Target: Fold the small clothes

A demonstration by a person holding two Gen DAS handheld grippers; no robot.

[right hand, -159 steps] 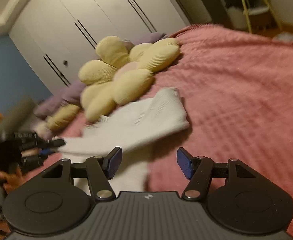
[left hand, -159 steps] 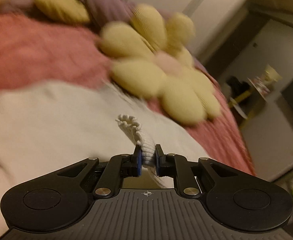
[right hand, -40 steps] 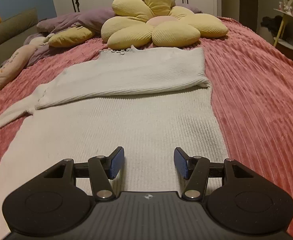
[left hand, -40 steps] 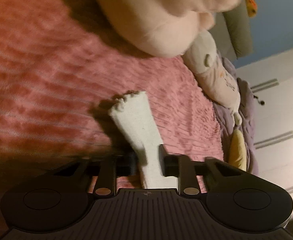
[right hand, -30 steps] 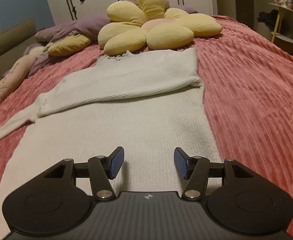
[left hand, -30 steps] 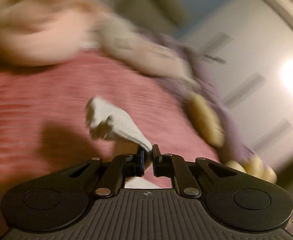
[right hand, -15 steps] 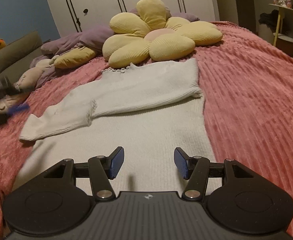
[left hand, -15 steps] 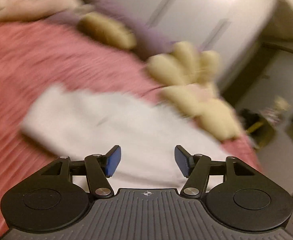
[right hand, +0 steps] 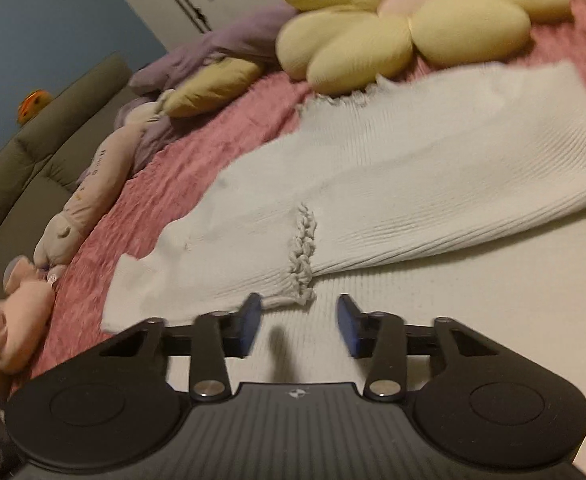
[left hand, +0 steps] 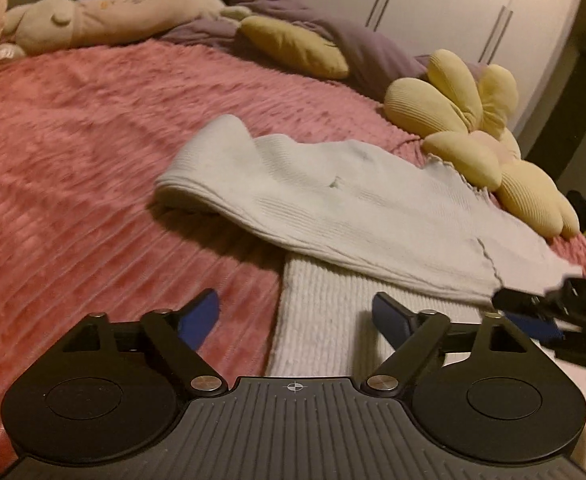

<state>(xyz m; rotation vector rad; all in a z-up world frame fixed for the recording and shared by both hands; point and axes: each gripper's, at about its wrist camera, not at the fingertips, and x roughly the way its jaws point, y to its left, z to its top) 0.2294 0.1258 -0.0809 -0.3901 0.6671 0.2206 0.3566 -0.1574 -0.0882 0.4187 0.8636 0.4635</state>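
Cream knit: white ribbed sweater [right hand: 433,168] flat on the pink bedspread [left hand: 93,140]; body runs toward the cameras, both sleeves folded across the chest
Left sleeve: folded sleeve [left hand: 333,204] lies diagonally over the body, doubled back on itself; rounded fold end overhangs onto the bedspread on the left of the left wrist view; frilled cuff [right hand: 303,256] lies on top of the sleeve in the right wrist view, just ahead of the right fingers
Hem side: ribbed lower body reaches under both grippers
Left gripper [left hand: 295,314]: fingers spread wide, have just been opening; nothing pinched; edge of the sweater body lies below the gap, left finger [left hand: 197,316] over bare bedspread, right finger over knit
Right gripper [right hand: 297,324]: fingers part-spread, have just been closing; no cloth between them, knit beneath; frilled cuff just beyond the tips; whether the tips touch the fabric I cannot tell; also seen at the right edge of the left wrist view, blurred
Behind sweater: yellow flower cushion [right hand: 405,20] touching or just past the frilled neckline; purple blanket [left hand: 333,36] and yellow pillow [left hand: 293,46] further back; long plush toy [right hand: 89,200] along the bed edge; white wardrobe doors [left hand: 453,12] behind
Image quality: right wrist view motion-blurred
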